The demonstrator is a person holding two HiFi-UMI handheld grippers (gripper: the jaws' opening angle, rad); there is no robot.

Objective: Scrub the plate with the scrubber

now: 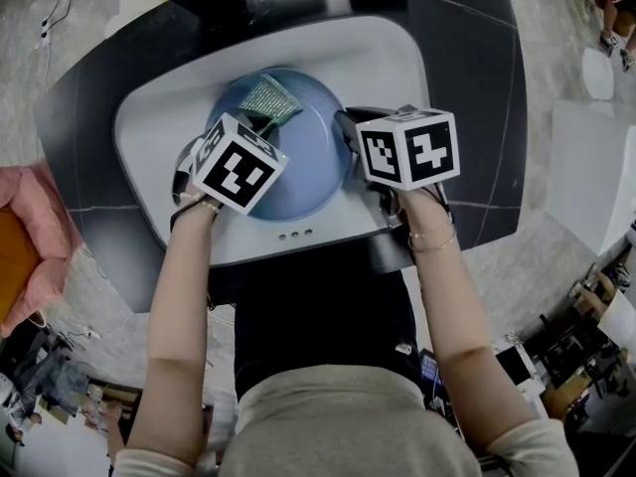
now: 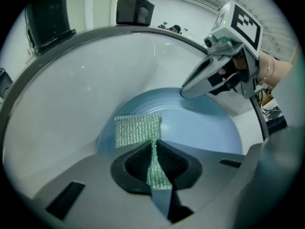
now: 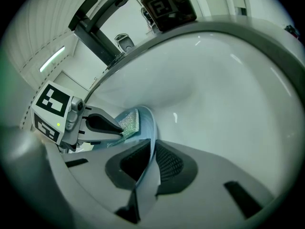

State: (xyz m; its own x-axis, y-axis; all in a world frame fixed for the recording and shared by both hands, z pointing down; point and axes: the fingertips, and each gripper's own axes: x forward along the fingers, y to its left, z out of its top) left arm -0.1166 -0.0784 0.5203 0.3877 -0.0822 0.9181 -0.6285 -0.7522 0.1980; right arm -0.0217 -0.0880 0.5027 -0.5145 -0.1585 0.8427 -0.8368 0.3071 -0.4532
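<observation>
A light blue plate (image 1: 298,157) lies tilted inside the white sink basin (image 1: 397,58). My left gripper (image 1: 260,125) is shut on a glittery green scrubber cloth (image 1: 268,97), which lies flat on the plate's far part (image 2: 138,130). My right gripper (image 1: 348,132) is shut on the plate's right rim; in the right gripper view the rim (image 3: 150,142) runs edge-on between the jaws. The left gripper (image 3: 112,128) with the scrubber (image 3: 129,121) shows there behind the plate. In the left gripper view, the right gripper (image 2: 190,87) clamps the plate (image 2: 205,128) at its far edge.
A dark faucet (image 3: 97,25) stands behind the basin, with a black box carrying a square marker (image 3: 167,6) beside it. The basin sits in a dark countertop (image 1: 467,68). A pink cloth (image 1: 30,227) lies left of the counter.
</observation>
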